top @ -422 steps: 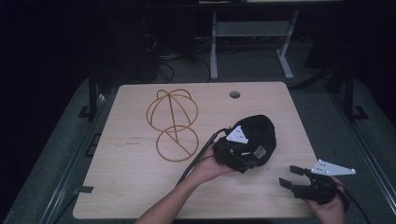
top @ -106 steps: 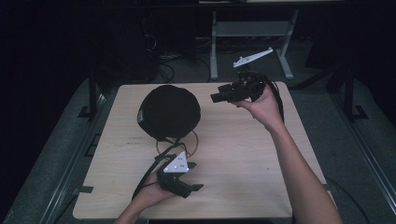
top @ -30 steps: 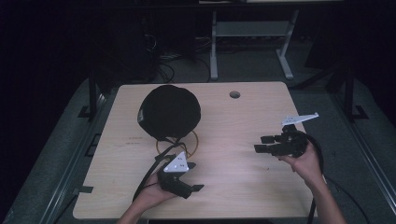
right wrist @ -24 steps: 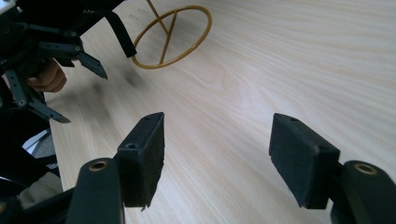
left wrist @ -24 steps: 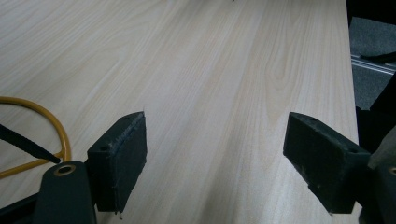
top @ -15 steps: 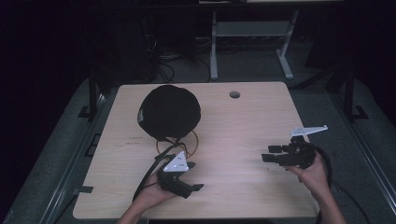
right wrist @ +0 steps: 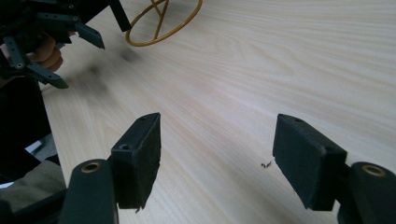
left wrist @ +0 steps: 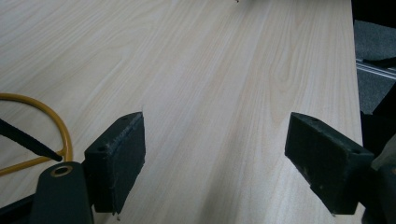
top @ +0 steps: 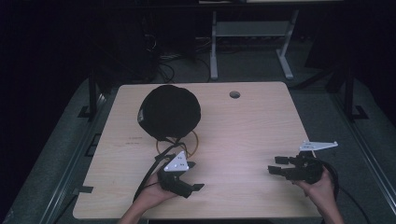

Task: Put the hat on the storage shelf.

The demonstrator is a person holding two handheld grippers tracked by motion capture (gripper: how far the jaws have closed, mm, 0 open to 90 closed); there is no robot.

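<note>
We read the round black cap (top: 171, 112) as parked on the yellow wire stand (top: 180, 142) at far left of the pale wooden desk (top: 243, 126), so both the left gripper (top: 192, 176) and the right gripper (top: 275, 165), its jaws just widened, rest near us released, nothing between them.

- The table (top: 243, 135) is showing a pale wood-grain top, smooth with a soft sheen.
- The black cap (top: 170, 112) is looking like matt cloth.
- The yellow wire stand (top: 179, 142) is appearing as thin, smooth, coated metal.
- The pads (right wrist: 140, 158) of the right gripper (right wrist: 217, 161) are looking like rough, matt black foam.
- The left gripper (left wrist: 212, 161) is showing the same pads.
</note>
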